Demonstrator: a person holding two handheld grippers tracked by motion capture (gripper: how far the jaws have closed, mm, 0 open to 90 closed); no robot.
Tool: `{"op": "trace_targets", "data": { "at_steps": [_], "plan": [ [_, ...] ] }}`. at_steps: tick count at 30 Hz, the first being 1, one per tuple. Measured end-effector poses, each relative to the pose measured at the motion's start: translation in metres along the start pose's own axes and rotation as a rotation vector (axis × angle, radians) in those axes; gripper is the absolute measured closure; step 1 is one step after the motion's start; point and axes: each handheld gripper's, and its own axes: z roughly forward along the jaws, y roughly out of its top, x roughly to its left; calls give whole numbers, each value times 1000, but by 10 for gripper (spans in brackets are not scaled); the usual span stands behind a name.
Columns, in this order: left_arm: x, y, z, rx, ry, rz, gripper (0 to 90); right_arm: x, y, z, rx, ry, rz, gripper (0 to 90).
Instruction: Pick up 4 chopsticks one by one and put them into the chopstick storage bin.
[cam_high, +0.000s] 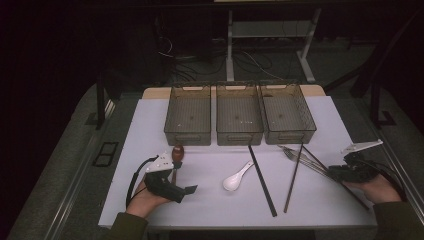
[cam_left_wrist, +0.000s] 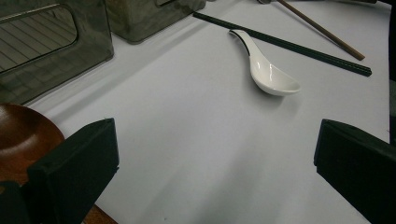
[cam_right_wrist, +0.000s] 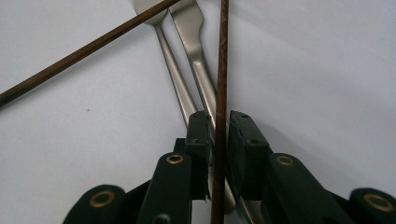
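My right gripper has its jaws pinched on a thin brown wooden chopstick, near the right edge of the white table, above two steel utensil handles. The stick looks light, stiff and slippery, so I judge a hold nearer its middle would stop it swinging. My left gripper stands wide apart over bare tabletop toward the near left corner, beside a dark wooden spoon; a white ceramic spoon lies ahead.
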Motion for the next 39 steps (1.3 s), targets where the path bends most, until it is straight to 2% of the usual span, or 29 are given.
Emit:
{"op": "trace_targets", "data": {
  "at_steps": [9,15,24,39],
  "plan": [
    [0,0,0,0,1,1,0,5,2,1,15,-31,-44,795],
    [0,0,0,1,0,2,0,6,2,1,18,-44,-50,829],
    [0,0,0,-1,0,0,0,5,2,0,18,-37,-31,840],
    [0,0,0,3,-1,6,0,0,3,-10,-14,-35,16,844]
  ]
}}
